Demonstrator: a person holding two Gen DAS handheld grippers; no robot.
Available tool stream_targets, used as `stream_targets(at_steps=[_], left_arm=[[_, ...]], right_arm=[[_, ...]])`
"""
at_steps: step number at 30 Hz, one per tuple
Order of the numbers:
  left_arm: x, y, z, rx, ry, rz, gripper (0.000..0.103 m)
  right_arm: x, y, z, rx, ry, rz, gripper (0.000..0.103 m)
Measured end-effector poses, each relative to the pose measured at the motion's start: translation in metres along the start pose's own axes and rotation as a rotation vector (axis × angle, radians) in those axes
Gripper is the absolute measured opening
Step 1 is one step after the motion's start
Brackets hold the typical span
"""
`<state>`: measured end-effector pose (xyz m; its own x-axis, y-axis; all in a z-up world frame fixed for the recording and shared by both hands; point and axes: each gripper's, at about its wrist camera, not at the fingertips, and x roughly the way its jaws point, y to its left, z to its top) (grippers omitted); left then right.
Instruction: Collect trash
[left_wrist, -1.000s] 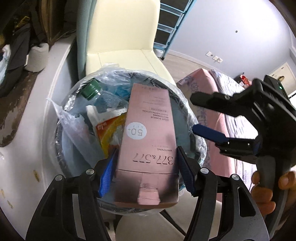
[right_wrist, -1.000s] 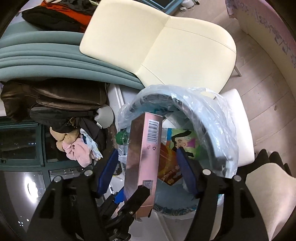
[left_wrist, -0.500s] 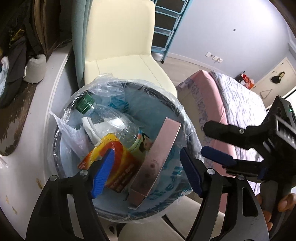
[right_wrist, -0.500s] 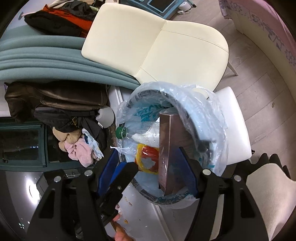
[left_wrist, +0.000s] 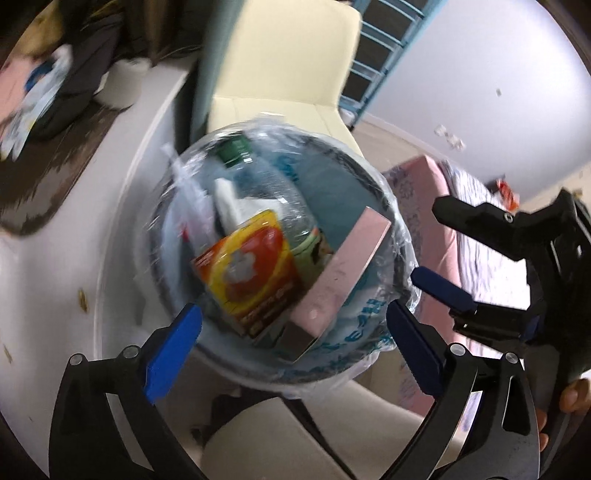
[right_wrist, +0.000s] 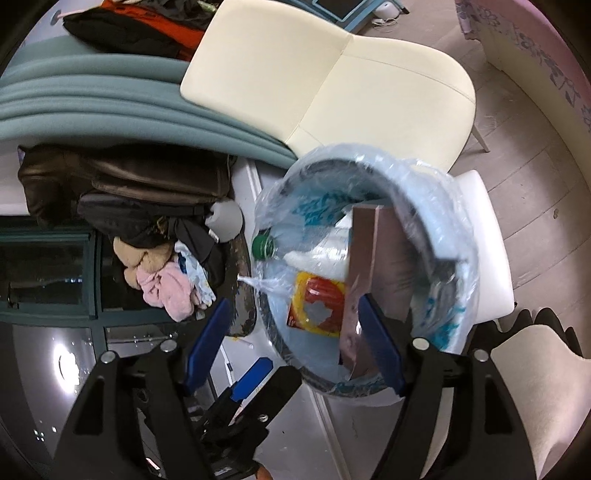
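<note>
A round bin (left_wrist: 400, 236) lined with a clear plastic bag holds the trash. A pink carton (left_wrist: 343, 273) lies in it, tilted against the near rim. Beside it are an orange and red packet (left_wrist: 251, 273) and a green-capped clear bottle (left_wrist: 234, 151). My left gripper (left_wrist: 293, 343) hovers over the bin's near edge, jaws opening wide, nothing between them. My right gripper (left_wrist: 428, 243) is at the bin's right side, jaws opening and empty. The right wrist view shows the bin (right_wrist: 458, 236), carton (right_wrist: 380, 266), packet (right_wrist: 317, 302), right gripper (right_wrist: 295, 332) and left gripper (right_wrist: 266, 380).
A cream chair (right_wrist: 332, 81) stands behind the bin and a white seat (right_wrist: 487, 236) beside it. Teal cushions (right_wrist: 92, 99), dark bags (right_wrist: 122, 184) and a heap of clothes (right_wrist: 162, 280) lie to the left. A pink bed (left_wrist: 461, 221) is on the right. Fingers (left_wrist: 572, 398) hold the right gripper's handle.
The left gripper let go of the pink carton, which dropped into the bin and now leans on its rim. The left jaws spread much wider. The right jaws widened slightly.
</note>
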<state>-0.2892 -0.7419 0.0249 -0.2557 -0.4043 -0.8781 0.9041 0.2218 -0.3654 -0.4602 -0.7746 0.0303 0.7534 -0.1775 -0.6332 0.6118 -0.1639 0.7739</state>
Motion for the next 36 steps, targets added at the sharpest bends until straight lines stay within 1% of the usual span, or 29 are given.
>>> stream_targets(at_steps=[3,5,7,9,17,20,26,29,34,35,36], left_arm=[[-0.008,0.016,-0.01,-0.061,-0.012,-0.003,0.097],[-0.016,0.023,-0.016,-0.082,-0.042,0.003,0.097],[-0.027,0.027,-0.025,-0.074,-0.079,0.043,0.097],[-0.034,0.028,-0.032,-0.056,-0.09,0.071,0.097],[-0.055,0.041,-0.052,-0.068,-0.129,0.125,0.097],[-0.059,0.045,-0.054,-0.08,-0.121,0.118,0.097],[-0.061,0.053,-0.065,-0.118,-0.1,0.065,0.097],[-0.062,0.056,-0.07,-0.129,-0.098,0.059,0.097],[-0.069,0.065,-0.08,-0.157,-0.111,0.044,0.097],[-0.071,0.068,-0.083,-0.166,-0.113,0.038,0.097],[-0.073,0.071,-0.085,-0.178,-0.116,0.029,0.097]], right_arm=[[0.004,0.006,-0.01,-0.013,0.014,0.008,0.069],[0.005,0.012,-0.017,-0.031,0.016,0.01,0.069],[0.007,0.015,-0.023,-0.04,0.021,0.016,0.069],[0.009,0.018,-0.03,-0.044,0.03,0.022,0.069],[0.019,0.021,-0.057,-0.055,0.068,0.018,0.069],[0.019,0.021,-0.063,-0.052,0.073,0.017,0.069],[0.019,0.021,-0.074,-0.06,0.08,0.012,0.069],[0.02,0.022,-0.077,-0.058,0.078,0.006,0.08],[0.024,0.028,-0.088,-0.089,0.075,-0.005,0.085],[0.025,0.031,-0.091,-0.102,0.074,-0.004,0.089],[0.026,0.033,-0.094,-0.111,0.074,0.0,0.089]])
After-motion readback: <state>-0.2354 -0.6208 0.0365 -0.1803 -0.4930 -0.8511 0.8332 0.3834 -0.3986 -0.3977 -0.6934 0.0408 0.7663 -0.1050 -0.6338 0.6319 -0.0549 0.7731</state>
